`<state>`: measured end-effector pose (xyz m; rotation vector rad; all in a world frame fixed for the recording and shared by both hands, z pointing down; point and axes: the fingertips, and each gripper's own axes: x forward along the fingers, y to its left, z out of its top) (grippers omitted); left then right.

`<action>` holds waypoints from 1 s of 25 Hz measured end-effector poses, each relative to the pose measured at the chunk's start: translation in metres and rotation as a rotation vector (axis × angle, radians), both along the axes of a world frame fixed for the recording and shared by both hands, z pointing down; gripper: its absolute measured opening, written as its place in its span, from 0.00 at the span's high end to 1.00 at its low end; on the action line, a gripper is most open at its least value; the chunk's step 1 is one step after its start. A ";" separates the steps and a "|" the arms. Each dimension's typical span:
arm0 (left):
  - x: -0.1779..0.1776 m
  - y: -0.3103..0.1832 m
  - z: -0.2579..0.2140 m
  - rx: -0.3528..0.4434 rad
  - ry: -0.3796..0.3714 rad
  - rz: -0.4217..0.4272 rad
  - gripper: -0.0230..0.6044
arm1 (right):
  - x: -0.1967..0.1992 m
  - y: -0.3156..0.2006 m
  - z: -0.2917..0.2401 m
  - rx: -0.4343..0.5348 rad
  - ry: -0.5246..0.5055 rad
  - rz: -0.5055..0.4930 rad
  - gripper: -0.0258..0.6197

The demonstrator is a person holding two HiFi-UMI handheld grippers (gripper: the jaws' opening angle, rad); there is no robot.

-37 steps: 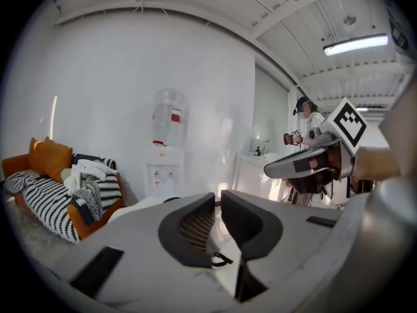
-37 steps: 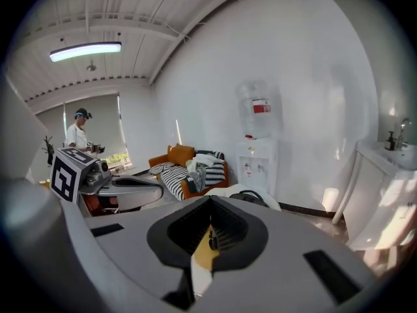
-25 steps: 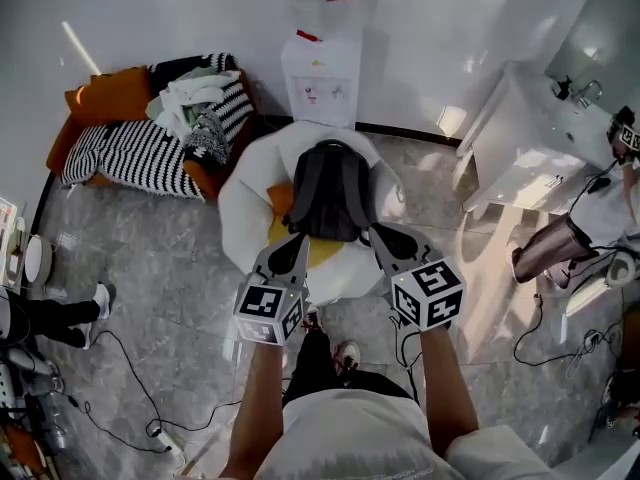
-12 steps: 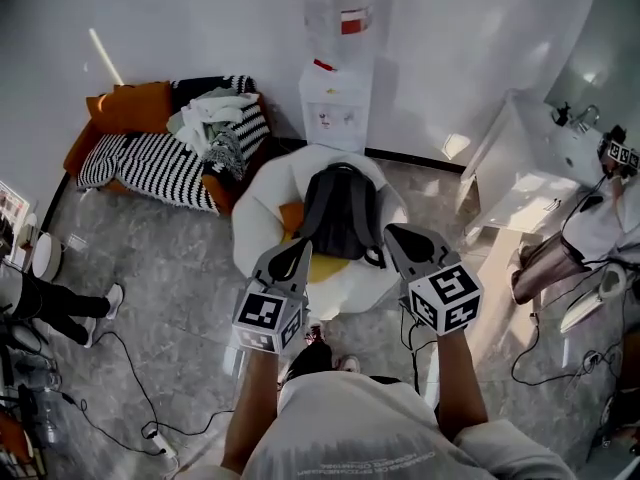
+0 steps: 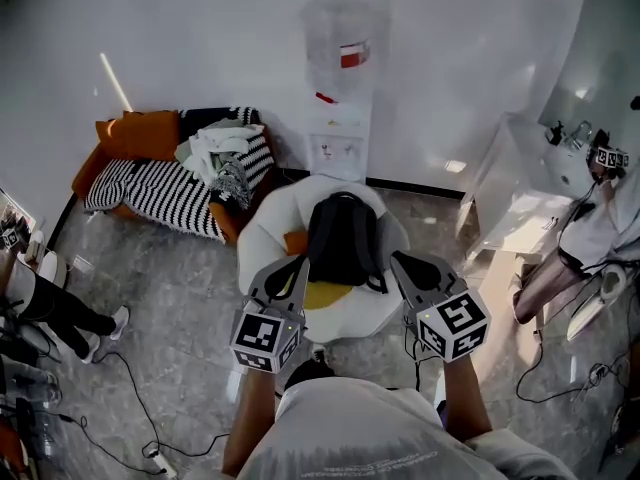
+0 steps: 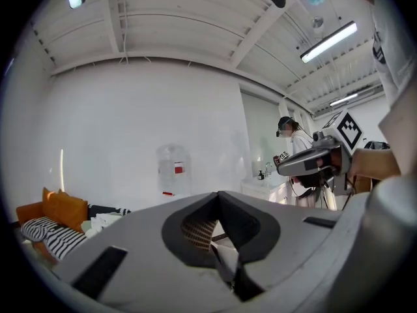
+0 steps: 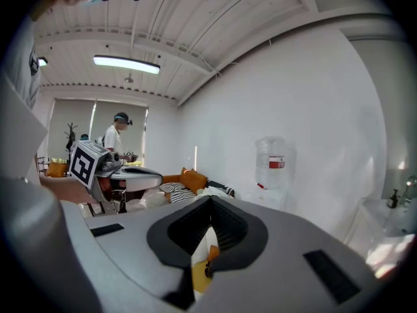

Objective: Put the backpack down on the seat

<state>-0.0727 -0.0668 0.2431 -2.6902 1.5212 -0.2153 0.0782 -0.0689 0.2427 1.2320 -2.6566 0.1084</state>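
Observation:
The dark grey backpack (image 5: 343,236) stands upright on the white round seat (image 5: 262,240), above a yellow cushion (image 5: 322,295). Neither gripper touches it. My left gripper (image 5: 297,265) hangs shut and empty in front of the seat's left side. To the seat's right, the right gripper (image 5: 397,261) is also shut with nothing in it. In the left gripper view the jaws (image 6: 218,195) meet, and the right gripper (image 6: 311,162) shows beside them. The right gripper view has its closed jaws (image 7: 210,202) over the seat, with the left gripper (image 7: 124,175) at its left.
A water dispenser (image 5: 340,88) stands against the wall behind the seat. A striped sofa (image 5: 150,188) with orange cushions and clothes is at the left. A white counter (image 5: 520,193) and a person (image 5: 600,218) are at the right. Cables (image 5: 120,433) run over the floor.
Both grippers have risen and drawn back a little from the backpack, staying shut. The backpack rests unmoved on the seat. The view has lifted, so more of the wall shows.

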 end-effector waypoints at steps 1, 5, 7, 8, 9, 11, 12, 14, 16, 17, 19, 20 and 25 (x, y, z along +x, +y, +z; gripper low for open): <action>0.000 0.001 -0.002 0.006 0.001 -0.001 0.97 | 0.001 0.001 -0.002 0.005 -0.006 0.002 0.95; 0.002 0.004 -0.009 0.023 -0.008 -0.006 0.97 | 0.006 0.004 -0.014 0.032 -0.018 0.012 0.95; 0.002 0.004 -0.013 0.033 -0.017 -0.012 0.97 | 0.006 0.004 -0.021 0.049 -0.018 0.012 0.95; 0.002 0.004 -0.015 0.037 -0.019 -0.014 0.97 | 0.005 0.004 -0.023 0.056 -0.016 0.011 0.95; 0.003 0.004 -0.016 0.041 -0.021 -0.015 0.97 | 0.004 0.004 -0.024 0.062 -0.012 0.010 0.95; 0.005 0.005 -0.019 0.050 -0.029 -0.016 0.97 | 0.002 0.006 -0.025 0.070 -0.001 0.011 0.95; 0.005 0.005 -0.020 0.054 -0.034 -0.016 0.97 | 0.002 0.006 -0.024 0.072 0.006 0.012 0.96; 0.006 0.005 -0.020 0.055 -0.042 -0.019 0.97 | 0.000 0.005 -0.023 0.070 0.013 0.013 0.96; 0.005 0.005 -0.018 0.049 -0.047 -0.024 0.97 | 0.000 0.004 -0.021 0.064 0.013 0.015 0.96; 0.006 0.005 -0.016 0.045 -0.048 -0.026 0.97 | 0.000 0.004 -0.019 0.061 0.013 0.015 0.96; 0.007 0.005 -0.013 0.037 -0.047 -0.030 0.97 | 0.000 0.005 -0.017 0.057 0.012 0.014 0.96; 0.007 0.005 -0.013 0.034 -0.045 -0.031 0.97 | 0.000 0.005 -0.016 0.056 0.012 0.013 0.96; 0.014 0.007 -0.014 0.033 -0.041 -0.018 0.97 | 0.000 0.006 -0.015 0.050 0.023 0.015 0.96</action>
